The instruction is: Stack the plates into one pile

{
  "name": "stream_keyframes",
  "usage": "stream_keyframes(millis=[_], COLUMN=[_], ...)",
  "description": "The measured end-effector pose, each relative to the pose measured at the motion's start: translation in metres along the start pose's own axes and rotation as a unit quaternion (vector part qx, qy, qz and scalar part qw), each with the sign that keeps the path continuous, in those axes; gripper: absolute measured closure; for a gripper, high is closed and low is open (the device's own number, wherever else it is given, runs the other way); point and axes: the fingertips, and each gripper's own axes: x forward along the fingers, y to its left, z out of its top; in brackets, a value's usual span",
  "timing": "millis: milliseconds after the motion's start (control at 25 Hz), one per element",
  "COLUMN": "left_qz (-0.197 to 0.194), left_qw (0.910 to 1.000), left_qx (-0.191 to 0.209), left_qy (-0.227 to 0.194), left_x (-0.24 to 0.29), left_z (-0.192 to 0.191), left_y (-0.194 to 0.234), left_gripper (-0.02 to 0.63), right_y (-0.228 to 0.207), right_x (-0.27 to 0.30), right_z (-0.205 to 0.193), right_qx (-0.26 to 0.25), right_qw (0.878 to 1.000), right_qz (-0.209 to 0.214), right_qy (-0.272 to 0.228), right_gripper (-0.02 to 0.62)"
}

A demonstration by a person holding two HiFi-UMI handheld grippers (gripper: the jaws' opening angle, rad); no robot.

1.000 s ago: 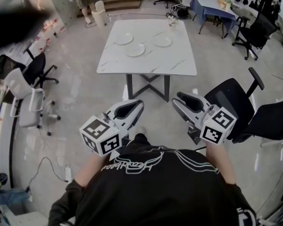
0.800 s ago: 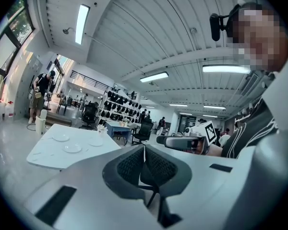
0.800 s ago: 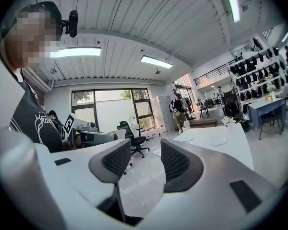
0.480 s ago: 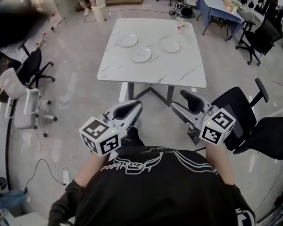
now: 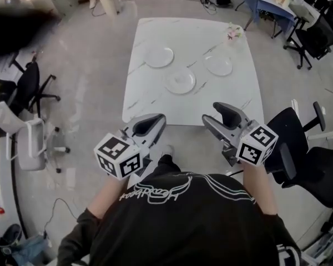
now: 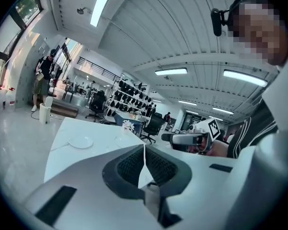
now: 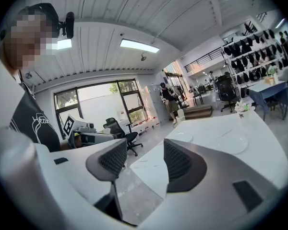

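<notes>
Left gripper point(image 5: 154, 122) pinched together, empty; right gripper point(image 5: 221, 114) spread wide, empty. Hover at near edge of white table point(image 5: 150, 101); ahead, well beyond both, three separate plates point(image 5: 181, 81). Black office chair point(image 5: 293, 148) right of right gripper.

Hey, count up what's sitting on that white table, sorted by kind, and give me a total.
Plates: 3
Small flower bunch: 1
Total: 4
</notes>
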Motion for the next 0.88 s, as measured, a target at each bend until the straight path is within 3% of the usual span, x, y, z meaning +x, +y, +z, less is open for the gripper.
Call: stream_keyframes(millis=[320, 680, 880], left_qz=[-0.005, 0.005, 0.031], left_qw=[0.9997, 0.9987, 0.9966], left_qx=[-0.008, 0.009, 0.021], left_qy=[0.024, 0.05, 0.074], left_x=[0.031, 0.058, 0.078], left_z=[0.028, 0.032, 0.027], left_y=[0.124, 0.192, 0.226], left_gripper=[0.577, 0.577, 0.577], right_y=[-0.061, -0.103, -0.13], right_x=[0.1, 0.133, 0.153], right_z=[0.023, 0.017, 0.013], right_qx=[-0.005, 0.004, 0.006], right_qw=[0.998, 0.993, 0.99], right_qz=[-0.051, -0.093, -0.099], right_qy=[0.038, 0.076, 0.096], right_gripper=[0.344, 0.344, 0.344])
